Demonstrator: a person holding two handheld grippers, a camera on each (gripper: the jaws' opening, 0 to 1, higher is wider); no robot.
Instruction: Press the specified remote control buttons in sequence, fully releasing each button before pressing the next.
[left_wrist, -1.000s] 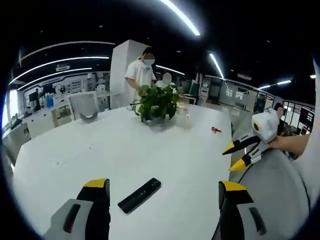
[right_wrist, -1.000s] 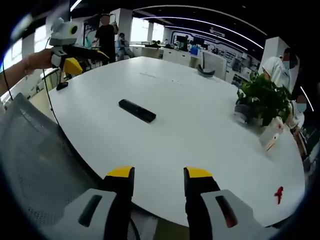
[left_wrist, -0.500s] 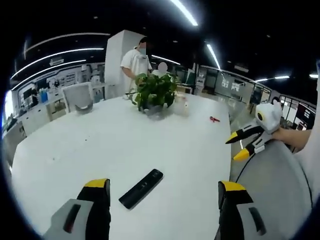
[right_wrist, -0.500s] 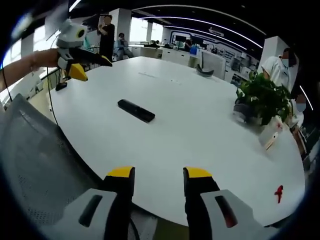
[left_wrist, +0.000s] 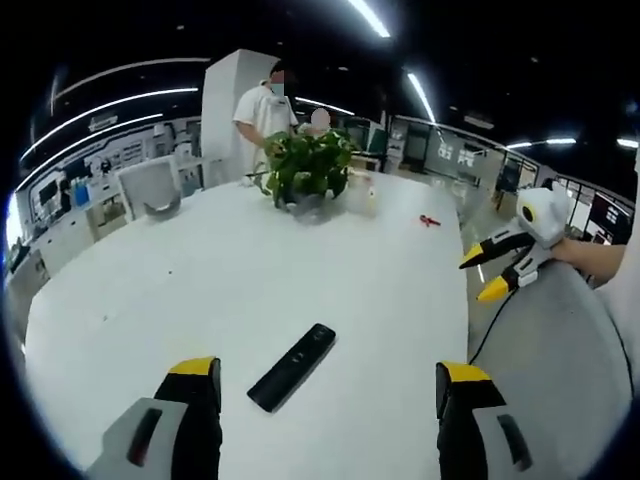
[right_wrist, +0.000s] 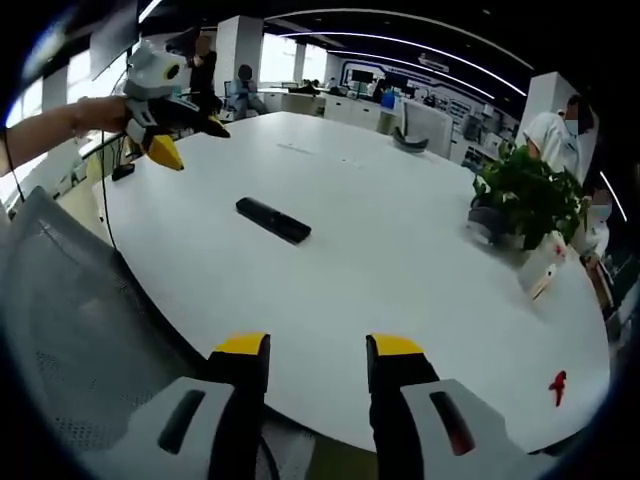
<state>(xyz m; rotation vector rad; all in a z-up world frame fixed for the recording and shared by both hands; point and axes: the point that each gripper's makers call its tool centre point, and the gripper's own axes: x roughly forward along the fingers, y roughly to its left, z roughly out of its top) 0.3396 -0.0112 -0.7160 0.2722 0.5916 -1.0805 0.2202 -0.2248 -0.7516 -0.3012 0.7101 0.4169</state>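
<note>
Now, compared with a second ago, the left gripper has crept toward the table: in the left gripper view the remote sits a little larger and nearer the frame's centre, and the plant has slid up toward the top. In the right gripper view, the left gripper has moved rightward in the upper left, closer to the table edge, with its jaws spread. The right gripper has barely shifted; its view is almost the same, with its jaws apart and empty at the lower centre.

No button is pressed yet, I judge; this is the approach, with the left gripper closing in on the remote.

The remote lies flat on the white table. In the left gripper view it rests just above and between the jaws, angled from lower left to upper right, apart from both. In the right gripper view the remote lies left of centre, well above the right gripper's jaws and well apart from them.
</note>
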